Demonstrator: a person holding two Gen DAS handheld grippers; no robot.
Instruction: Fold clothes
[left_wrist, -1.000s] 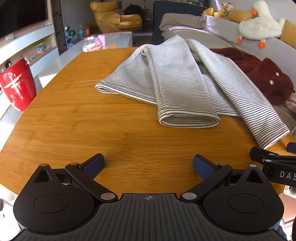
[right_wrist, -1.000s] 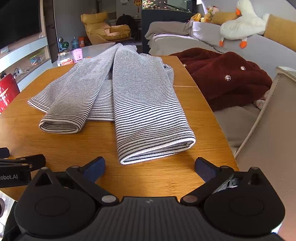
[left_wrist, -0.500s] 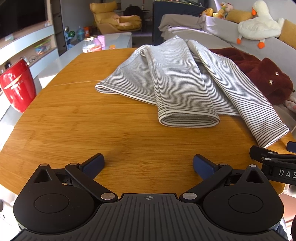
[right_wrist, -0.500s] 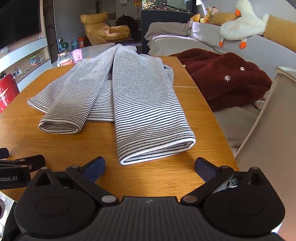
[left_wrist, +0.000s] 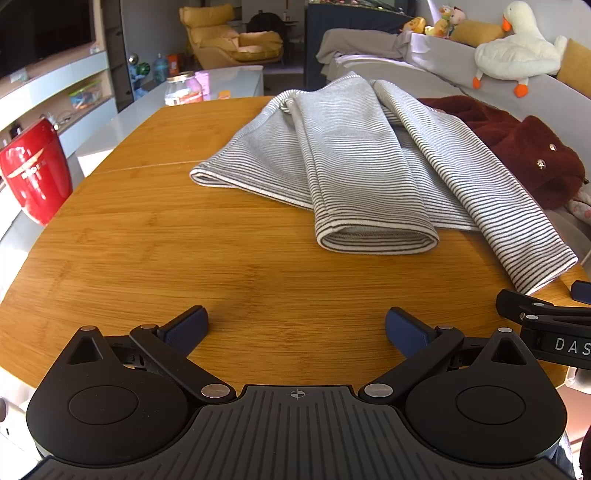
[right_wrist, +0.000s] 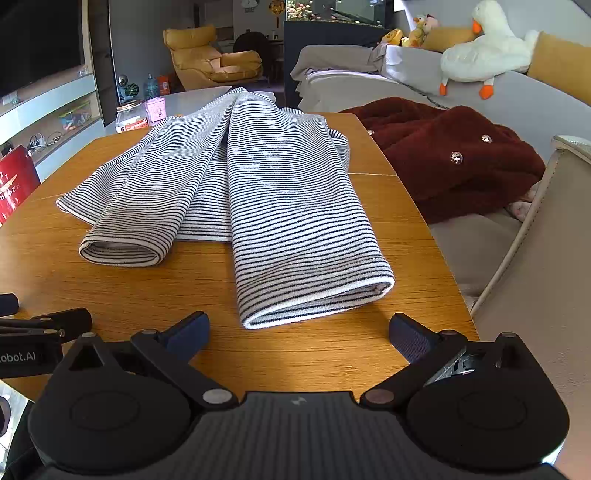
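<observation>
Striped garment lies ahead of both the left gripper and right gripper, fingers spread, holding nothing, over the wooden table.

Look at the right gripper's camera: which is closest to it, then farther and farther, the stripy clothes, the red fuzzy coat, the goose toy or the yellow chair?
1. Stripy clothes, on the table right ahead.
2. Red fuzzy coat, off the table's right side.
3. Goose toy, on the sofa back, right.
4. Yellow chair, far back, left.
</observation>
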